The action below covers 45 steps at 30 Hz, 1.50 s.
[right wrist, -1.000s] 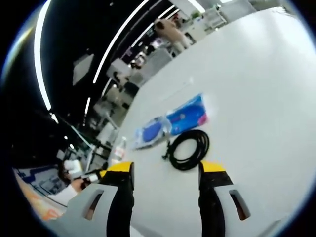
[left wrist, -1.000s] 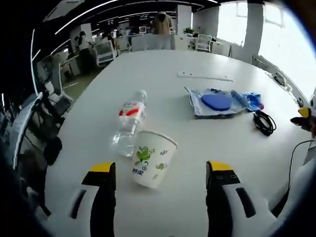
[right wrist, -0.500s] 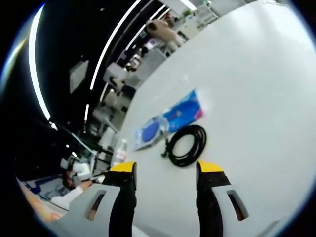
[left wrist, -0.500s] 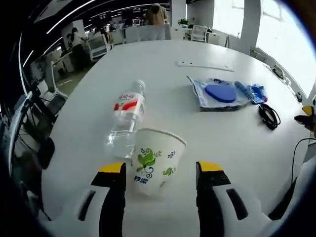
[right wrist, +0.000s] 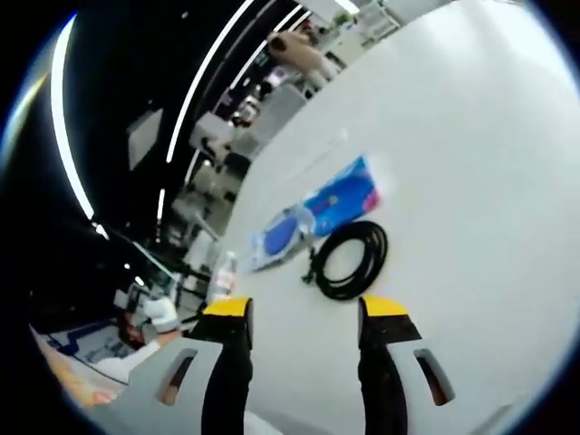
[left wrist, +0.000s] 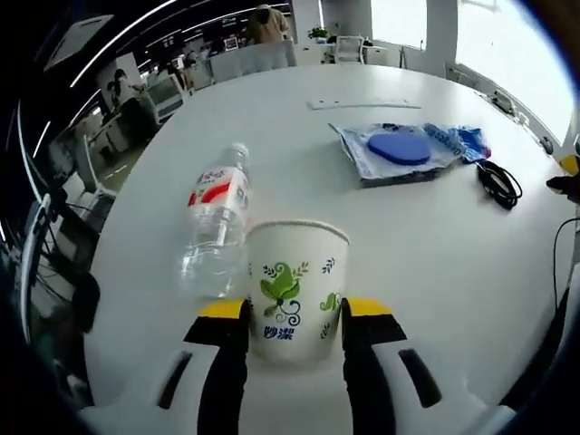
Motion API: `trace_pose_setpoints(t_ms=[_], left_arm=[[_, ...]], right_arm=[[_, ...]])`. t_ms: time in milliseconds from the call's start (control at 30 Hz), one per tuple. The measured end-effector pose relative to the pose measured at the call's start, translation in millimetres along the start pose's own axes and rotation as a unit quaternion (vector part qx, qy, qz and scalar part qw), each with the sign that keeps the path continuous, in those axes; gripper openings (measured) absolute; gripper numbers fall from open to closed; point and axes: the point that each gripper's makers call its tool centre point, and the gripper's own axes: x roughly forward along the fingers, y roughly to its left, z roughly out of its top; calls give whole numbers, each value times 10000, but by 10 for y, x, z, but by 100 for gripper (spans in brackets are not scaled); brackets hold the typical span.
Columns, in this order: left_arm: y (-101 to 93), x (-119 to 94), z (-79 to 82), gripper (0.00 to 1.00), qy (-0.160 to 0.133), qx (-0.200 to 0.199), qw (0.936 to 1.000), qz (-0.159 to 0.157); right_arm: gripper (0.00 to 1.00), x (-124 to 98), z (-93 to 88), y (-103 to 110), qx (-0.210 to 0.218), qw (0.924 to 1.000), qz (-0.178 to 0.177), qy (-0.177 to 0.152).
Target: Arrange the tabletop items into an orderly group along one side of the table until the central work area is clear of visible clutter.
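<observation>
A white paper cup (left wrist: 294,281) with a green leaf print stands upright on the white table (left wrist: 435,263). My left gripper (left wrist: 293,313) is shut on it, a yellow-tipped jaw pressing each side. A clear water bottle (left wrist: 213,231) with a red label lies on its side just left of the cup, touching it. Farther off lie a clear bag holding blue items (left wrist: 399,149) and a coiled black cable (left wrist: 498,184). My right gripper (right wrist: 304,308) hovers open above the table (right wrist: 471,181), with the black cable (right wrist: 349,258) just beyond its tips and the blue bag (right wrist: 317,213) behind that.
A thin white strip (left wrist: 362,104) lies near the table's far side. Office chairs and desks (left wrist: 245,59) stand past the far edge, with a person (left wrist: 267,23) behind them. The water bottle (right wrist: 222,272) lies far left in the right gripper view.
My left gripper has moved in around the cup and its jaws have narrowed onto the cup's sides. The right gripper's view has barely shifted; its jaws stay apart.
</observation>
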Motion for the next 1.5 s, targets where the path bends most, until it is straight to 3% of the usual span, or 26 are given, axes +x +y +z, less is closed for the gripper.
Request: trace_pose_setpoints(t_ms=[67,200,333,433,600,633,833,867,1000,1100,1233,1333,1467,1500], left_arm=[[-56,-5,50,39,-110,-73,9999,-61],[-173,-41,193,38,-539,-582,9966,-200],[-350,-121,348,38,-1054,-1025,9881,-451],[-537,-211,493,38,-1468,-1287,9780,-737],[-755,-305,671,38,-1862,-1135,9697,-1101],[-841,-335,725,38,-1957,-1154,9651,-1304],[-1175,-531,989,38,-2432,-1091,9467,-1811],[-1279,-579,1037,38,-2473,-1131,9411,-2011],[-1479,-648,1132,38,-2591,-947,9295,-2448],[-1631,-762,1240,38,-2766,-1028,9148,-2759],[-1784,-861,1301,38,-2853,-916,9052,-3014],[-1920,-923,1308,38,-2859,-730,8996,-3220],[-2077,-1038,1338,38,-3003,-708,8825,-3551],[-2110,-1052,1336,38,-3004,-682,8815,-3578]], right_arm=[[44,-9,-5,-6,40,10000,-6,-4],[44,-22,7,-15,57,10000,-12,-37],[44,-12,-3,-5,50,10000,-9,-28],[44,13,-25,25,29,10000,25,6],[44,52,-74,75,-37,9999,97,105],[44,59,-82,86,-52,9998,112,124],[45,116,-139,228,-171,9991,281,252],[46,135,-147,260,-199,9989,328,282],[47,186,-186,374,-333,9975,489,387],[49,223,-200,502,-415,9960,667,419],[52,264,-160,703,-758,9916,1003,304],[54,269,-105,831,-759,9896,1209,158],[58,297,-52,1006,-841,9853,1488,45],[59,306,-49,1047,-851,9843,1549,40]])
